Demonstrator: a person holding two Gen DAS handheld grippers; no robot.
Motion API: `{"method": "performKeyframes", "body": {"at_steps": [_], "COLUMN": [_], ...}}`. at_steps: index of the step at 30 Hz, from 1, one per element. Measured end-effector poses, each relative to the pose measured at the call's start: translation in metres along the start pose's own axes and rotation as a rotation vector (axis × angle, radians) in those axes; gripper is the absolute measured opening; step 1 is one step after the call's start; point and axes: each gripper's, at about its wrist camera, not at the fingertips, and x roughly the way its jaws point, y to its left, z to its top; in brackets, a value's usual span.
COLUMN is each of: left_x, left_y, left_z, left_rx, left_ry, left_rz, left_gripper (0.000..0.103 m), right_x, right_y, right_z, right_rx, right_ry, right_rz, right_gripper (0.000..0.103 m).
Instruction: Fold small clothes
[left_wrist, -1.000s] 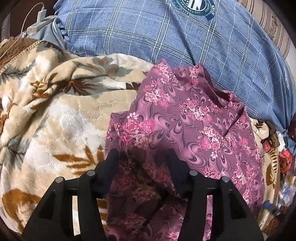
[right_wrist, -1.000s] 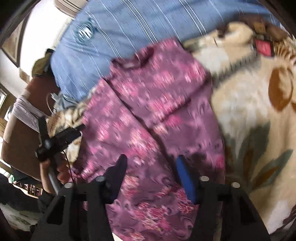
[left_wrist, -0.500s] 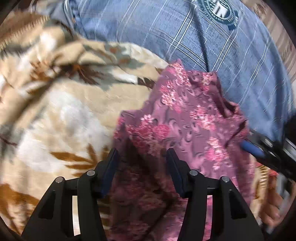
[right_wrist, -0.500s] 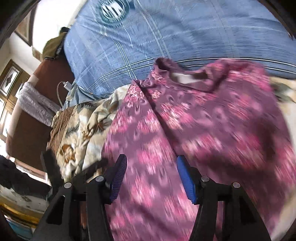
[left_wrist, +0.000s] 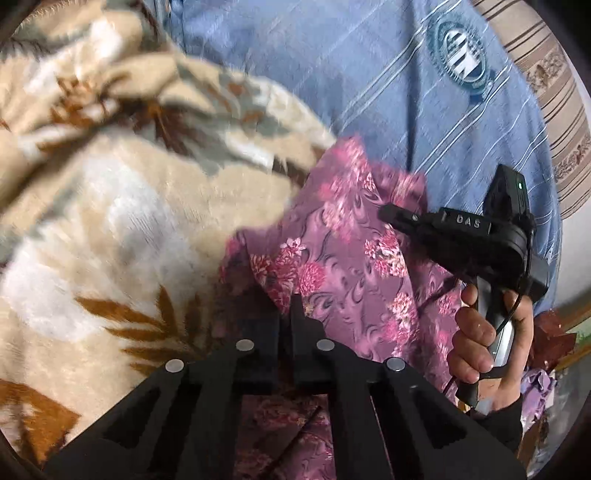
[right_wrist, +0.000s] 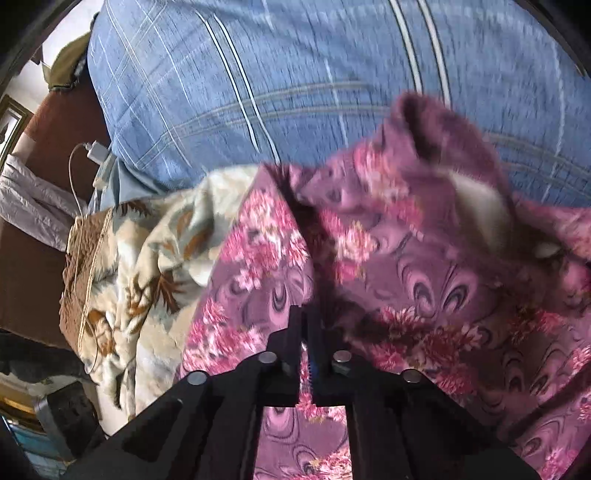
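Purple-pink floral garment of thin printed fabric (left_wrist: 343, 266) lies rumpled on a plush cream blanket with brown leaf and grey-green patterns (left_wrist: 122, 229), its far edge up against a blue checked pillow with a round white-and-teal emblem (left_wrist: 369, 74). Left gripper (left_wrist: 285, 314), black plastic with two fingers, points down at the garment's near left edge; its jaws are clenched together, and a fold of the floral cloth sits right at the fingertips, apparently pinched, though the fingers hide the contact itself. Right gripper (right_wrist: 304, 321) is likewise clamped tight, with floral cloth showing in the narrow slit between its fingers, so it is grasping the garment along a raised ridge in the fabric. From the left wrist view the right gripper appears from the side, black body stamped with pale letters, fingertips down on the cloth near the pillow, held by a person's hand (left_wrist: 480, 332) in a dark sleeve. Garment's collar opening (right_wrist: 476, 188) gapes toward the pillow, pale lining visible inside. Off the blanket's left edge, a white charger with cable (right_wrist: 96, 153) rests beside the pillow. Both views are partly motion-blurred.
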Motion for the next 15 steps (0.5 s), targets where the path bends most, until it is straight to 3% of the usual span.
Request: {"method": "performKeyframes", "body": {"at_steps": [3, 5, 7, 8, 10, 12, 15], "left_x": [0.007, 0.015, 0.005, -0.005, -0.022, -0.033, -0.039], "left_y": [-0.003, -0.002, -0.008, -0.012, -0.02, -0.023, -0.026], "left_z": [-0.001, -0.003, -0.002, -0.002, 0.0, -0.001, -0.007], "left_rx": [0.041, 0.046, 0.065, 0.08, 0.115, 0.124, 0.147], "left_ry": [0.009, 0.041, 0.018, -0.011, -0.059, -0.09, -0.07], "left_rz": [0.074, 0.099, 0.078, 0.059, 0.056, 0.046, 0.031], "left_gripper": [0.002, 0.003, 0.006, 0.012, 0.038, 0.04, 0.04], "right_x": [-0.013, 0.002, 0.013, 0.007, -0.033, -0.083, -0.147], "right_y": [0.0, -0.011, -0.016, -0.014, -0.005, 0.002, 0.002], "right_z": [0.002, 0.004, -0.003, -0.006, -0.022, -0.053, -0.123], "right_rx": [-0.009, 0.021, 0.033, 0.04, 0.038, 0.037, 0.06], "right_ry": [-0.064, -0.03, 0.017, 0.009, -0.079, -0.171, -0.261], "right_rz": [-0.031, -0.075, -0.089, -0.068, 0.002, 0.045, 0.007], "right_gripper": [0.002, 0.002, 0.004, 0.01, 0.023, 0.071, 0.074]}}
